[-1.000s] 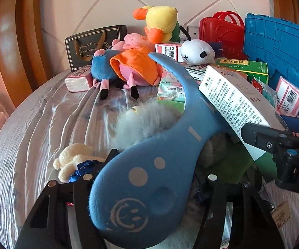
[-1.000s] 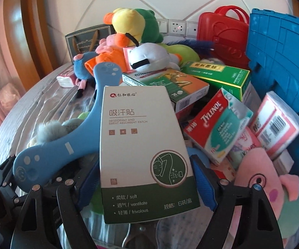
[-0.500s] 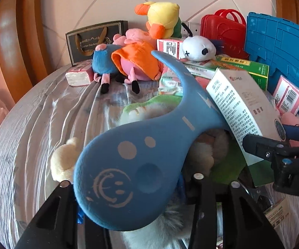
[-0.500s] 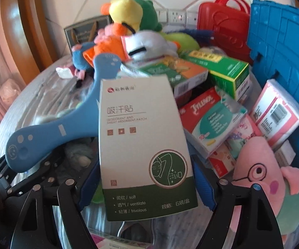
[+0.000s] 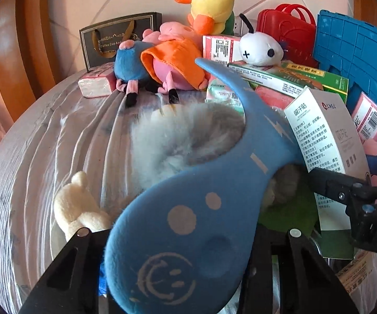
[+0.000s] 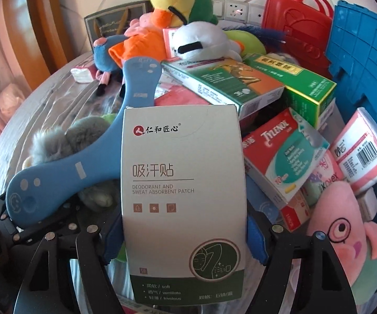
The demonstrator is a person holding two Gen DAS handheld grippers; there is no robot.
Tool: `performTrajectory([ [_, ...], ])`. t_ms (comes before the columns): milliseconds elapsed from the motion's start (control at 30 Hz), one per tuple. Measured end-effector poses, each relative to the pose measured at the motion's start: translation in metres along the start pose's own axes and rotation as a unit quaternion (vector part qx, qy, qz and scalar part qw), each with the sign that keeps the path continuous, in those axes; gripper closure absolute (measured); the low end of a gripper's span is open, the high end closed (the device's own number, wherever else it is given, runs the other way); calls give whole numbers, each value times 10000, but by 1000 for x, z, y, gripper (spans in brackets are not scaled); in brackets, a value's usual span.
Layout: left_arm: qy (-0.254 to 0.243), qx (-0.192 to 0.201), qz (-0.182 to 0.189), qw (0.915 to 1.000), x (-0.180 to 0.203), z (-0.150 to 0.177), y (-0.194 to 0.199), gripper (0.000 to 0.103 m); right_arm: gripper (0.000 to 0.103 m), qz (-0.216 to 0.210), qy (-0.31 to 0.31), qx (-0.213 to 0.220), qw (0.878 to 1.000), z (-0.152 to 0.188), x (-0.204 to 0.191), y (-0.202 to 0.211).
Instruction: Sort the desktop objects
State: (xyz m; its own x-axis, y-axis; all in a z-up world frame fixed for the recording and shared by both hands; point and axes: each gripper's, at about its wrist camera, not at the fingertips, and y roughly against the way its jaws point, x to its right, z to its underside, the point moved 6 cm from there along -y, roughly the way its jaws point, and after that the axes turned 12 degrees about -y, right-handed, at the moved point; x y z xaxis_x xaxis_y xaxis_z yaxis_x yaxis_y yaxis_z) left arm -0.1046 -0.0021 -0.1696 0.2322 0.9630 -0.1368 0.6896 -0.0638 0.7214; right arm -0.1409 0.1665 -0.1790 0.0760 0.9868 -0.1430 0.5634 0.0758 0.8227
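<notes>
A blue foam boomerang toy (image 5: 188,225) fills the left wrist view. Its round smiley end sits between the fingers of my left gripper (image 5: 188,235), whose jaws are closing and touch both its sides. Its far arm (image 6: 141,78) reaches toward the plush pile. My right gripper (image 6: 184,230) holds a white-and-green box of sweat-absorbent patches (image 6: 183,183) upright; the blue pads (image 6: 112,235) press on its edges and the jaws are closing slightly. That box (image 5: 324,151) overlaps the toy's middle, and the right gripper (image 5: 358,198) shows at the right edge.
A round table with a wrinkled cloth (image 5: 57,136) carries a pile: pig plushes (image 5: 167,62), a yellow duck (image 5: 212,5), a grey furry plush (image 5: 183,136), a cream plush (image 5: 76,209), medicine boxes (image 6: 285,157), tissue packs (image 6: 363,154). A blue crate (image 6: 366,60) and a red case (image 6: 298,23) stand behind.
The left fingers have drawn in against the blue toy's round end, which now sits more upright and uncovers the grey plush. The box in the right gripper stays held, slightly lower over the pile.
</notes>
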Motion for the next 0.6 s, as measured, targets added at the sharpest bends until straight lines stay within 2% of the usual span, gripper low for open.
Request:
performTrajectory([
  [167,-2,244,-46,9997,-7,-9,15,66,26,-155,-250,206,9994,-4,7,15],
  [333,-82,453,-99,9989,-12,-17,32,78,26,-337,-422,314,9980,-6,9,32],
  [567,135,300,-204,9993,-35,-2,36,78,26,-285,-336,376,9983,-5,3,41],
  [600,96,245,-294,9992,-37,2,35,75,26,-279,-331,382,9983,-4,3,41],
])
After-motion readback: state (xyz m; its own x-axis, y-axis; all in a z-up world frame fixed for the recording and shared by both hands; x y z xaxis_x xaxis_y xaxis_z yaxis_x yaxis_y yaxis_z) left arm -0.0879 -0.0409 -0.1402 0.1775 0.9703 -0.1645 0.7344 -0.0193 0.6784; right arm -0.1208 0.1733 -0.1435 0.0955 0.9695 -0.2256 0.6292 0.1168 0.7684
